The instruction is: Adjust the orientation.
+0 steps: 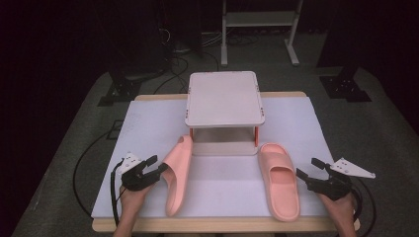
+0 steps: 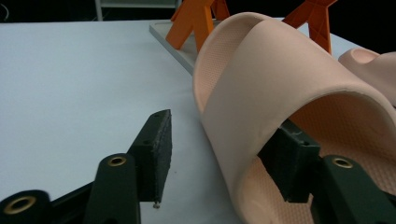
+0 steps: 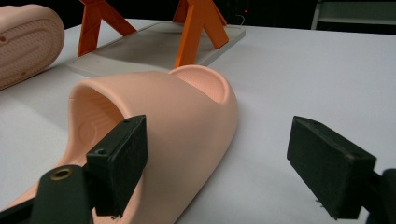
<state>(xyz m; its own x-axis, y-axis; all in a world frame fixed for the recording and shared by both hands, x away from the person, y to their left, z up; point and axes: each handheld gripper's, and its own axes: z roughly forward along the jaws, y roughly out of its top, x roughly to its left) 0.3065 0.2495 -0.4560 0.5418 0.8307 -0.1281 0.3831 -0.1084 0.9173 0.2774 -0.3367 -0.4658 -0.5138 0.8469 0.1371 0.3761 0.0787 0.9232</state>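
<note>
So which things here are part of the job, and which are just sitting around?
In the job:
- left slipper, tipped on its side, left gripper straddling its strap
- right slipper, flat, by the right gripper
- small shelf rack

Lying about:
- white stand on the floor
- floor cables

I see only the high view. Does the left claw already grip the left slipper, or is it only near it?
Observer: It is not gripping yet. In the left gripper view, one jaw of the left claw is under the strap of the left slipper. The other jaw stands outside, with a gap to the strap.
Operator: And the right claw?
Observer: The right claw is wide open. One jaw is at the strap edge of the right slipper, and the other is free over the white cover.
Operator: Is the left slipper's underside plain?
Observer: No. The right gripper view shows its sole with a fine ribbed tread.
</note>
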